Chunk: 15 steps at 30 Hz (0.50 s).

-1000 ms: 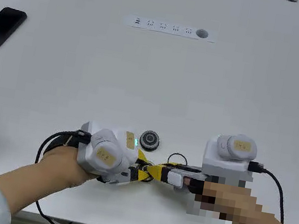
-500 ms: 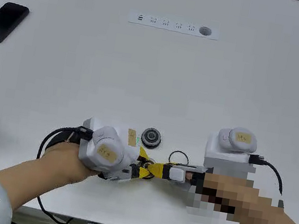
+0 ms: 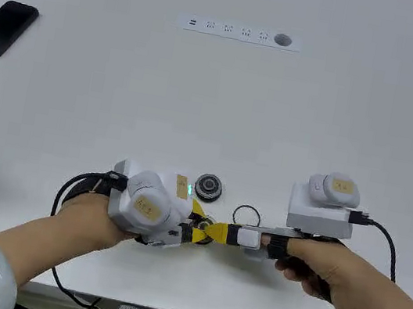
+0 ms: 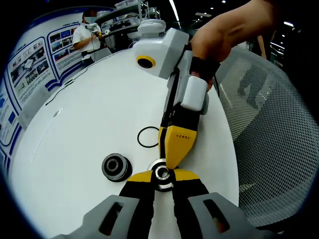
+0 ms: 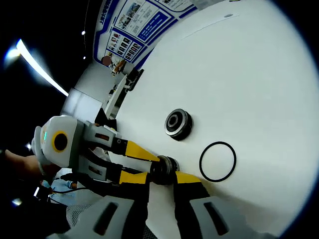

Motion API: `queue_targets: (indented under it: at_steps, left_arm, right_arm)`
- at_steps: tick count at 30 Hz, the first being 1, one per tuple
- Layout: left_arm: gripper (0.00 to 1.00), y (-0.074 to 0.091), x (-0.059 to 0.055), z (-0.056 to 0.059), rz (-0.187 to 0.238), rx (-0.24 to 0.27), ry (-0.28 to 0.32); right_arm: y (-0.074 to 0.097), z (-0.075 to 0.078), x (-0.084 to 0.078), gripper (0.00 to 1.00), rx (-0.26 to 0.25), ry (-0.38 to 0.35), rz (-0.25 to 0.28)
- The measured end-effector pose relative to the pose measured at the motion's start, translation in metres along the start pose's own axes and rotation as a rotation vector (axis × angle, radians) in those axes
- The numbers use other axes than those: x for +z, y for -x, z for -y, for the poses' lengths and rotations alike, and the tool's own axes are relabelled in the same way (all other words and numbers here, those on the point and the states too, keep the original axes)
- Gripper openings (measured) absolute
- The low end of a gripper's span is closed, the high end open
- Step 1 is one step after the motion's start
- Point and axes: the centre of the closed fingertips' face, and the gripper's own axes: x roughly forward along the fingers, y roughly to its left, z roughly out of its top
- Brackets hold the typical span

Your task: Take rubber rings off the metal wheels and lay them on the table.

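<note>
Both grippers meet nose to nose near the table's (image 3: 121,93) front edge. The left gripper (image 3: 196,232) is clamped on a small metal wheel (image 4: 162,173), and the right gripper (image 3: 219,233) pinches that same wheel from the opposite side. Just behind them, toward the far edge, sits a second wheel (image 3: 208,187) with its black rubber on. A loose rubber ring (image 3: 247,215) lies flat beside it, touching neither wheel. There's a phone (image 3: 4,28) at the left edge and a power strip (image 3: 239,32) way back.
</note>
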Motion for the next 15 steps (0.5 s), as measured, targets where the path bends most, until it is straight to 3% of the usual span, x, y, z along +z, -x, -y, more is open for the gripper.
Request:
queue_targets:
  at_steps: [9,15]
  left_arm:
    - [0.13,0.0001,0.0002,0.0002,0.0,0.001,-0.001]
    - [0.13,0.0001,0.0006,0.0005,0.001,0.0,-0.001]
  right_arm:
    - [0.0038,0.0005,-0.0014,0.19,0.017,-0.02,0.027]
    - [0.0065,0.0023,-0.0005,0.13,0.018,-0.041,0.046]
